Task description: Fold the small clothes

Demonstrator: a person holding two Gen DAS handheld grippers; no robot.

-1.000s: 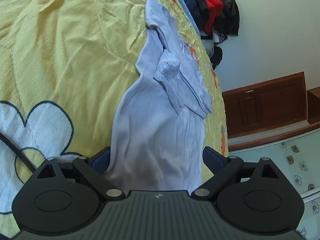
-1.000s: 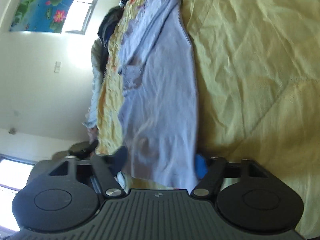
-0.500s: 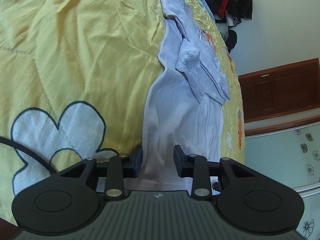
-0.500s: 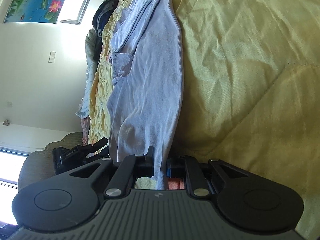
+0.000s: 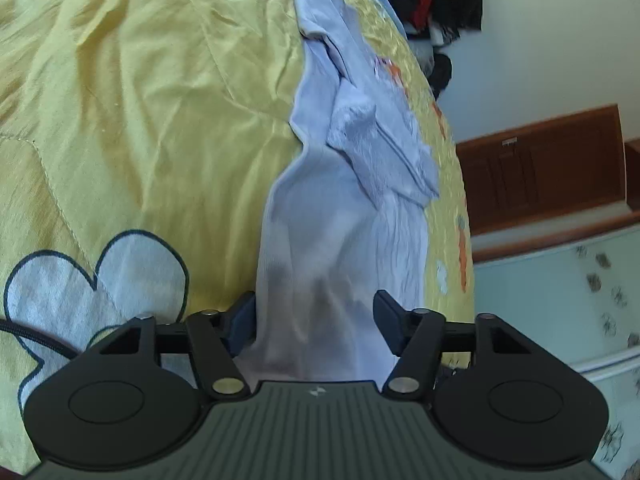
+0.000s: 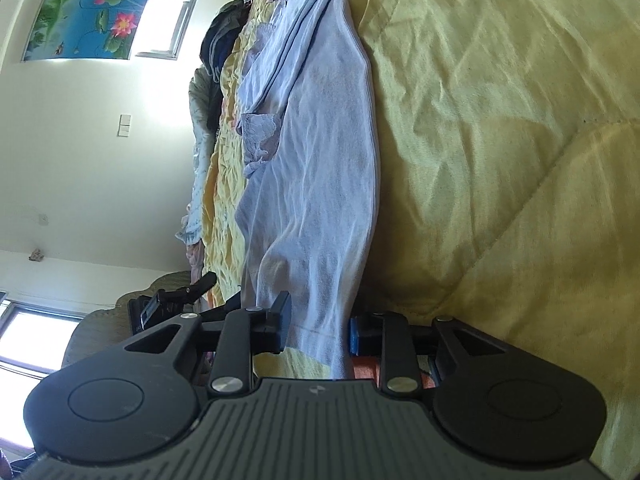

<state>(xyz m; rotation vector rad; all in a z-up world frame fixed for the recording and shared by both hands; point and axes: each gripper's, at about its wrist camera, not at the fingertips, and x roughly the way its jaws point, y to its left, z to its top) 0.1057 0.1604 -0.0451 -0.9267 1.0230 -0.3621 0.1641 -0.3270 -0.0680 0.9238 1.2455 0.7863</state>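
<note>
A lilac garment (image 5: 340,216) lies on the yellow bed (image 5: 160,120); left tongs (image 5: 316,320) and right tongs (image 6: 316,332) have just been reopening, their pads loosely straddling its ends.

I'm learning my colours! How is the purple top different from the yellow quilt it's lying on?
The lavender top is pale purple; the quilt is yellow. The top is plain with a lace patch; the quilt has a white flower and a carrot on it. The top is a narrow strip; the quilt spreads far wider beneath it. Both are wrinkled cloth.
</note>
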